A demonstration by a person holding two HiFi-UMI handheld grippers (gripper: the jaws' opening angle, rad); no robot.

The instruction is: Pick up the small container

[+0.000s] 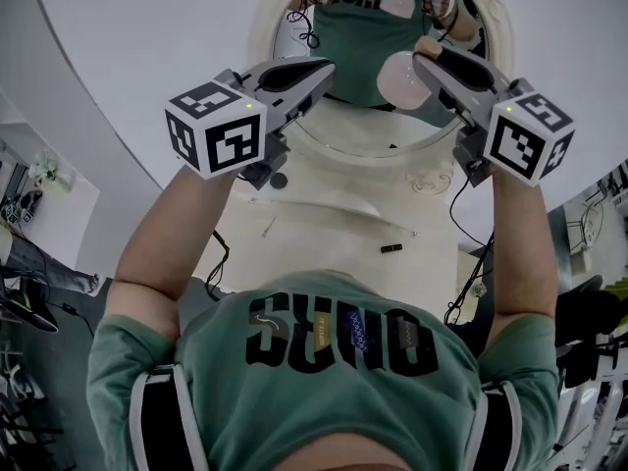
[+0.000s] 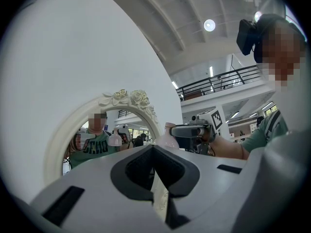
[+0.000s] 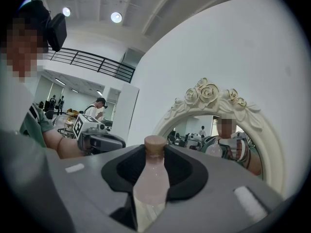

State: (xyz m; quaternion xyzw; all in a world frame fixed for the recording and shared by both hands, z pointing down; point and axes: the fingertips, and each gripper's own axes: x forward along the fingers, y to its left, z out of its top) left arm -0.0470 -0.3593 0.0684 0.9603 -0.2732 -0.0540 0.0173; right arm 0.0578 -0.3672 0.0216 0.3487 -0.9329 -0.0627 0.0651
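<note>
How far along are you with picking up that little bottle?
Done: the small pale pink bottle with a tan cap is clamped in the right hand-held gripper, held up before the white rose-framed mirror. In hand: simply holding it. The left hand-held gripper is shut and empty. Left: nothing obvious.

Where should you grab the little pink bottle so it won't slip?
Probably the pink bottle is best held round its wide body, squeezed from both sides, as the right gripper holds it now. The body gives the pads plenty to press on. The thin neck under the brown cap would likely wobble.
</note>
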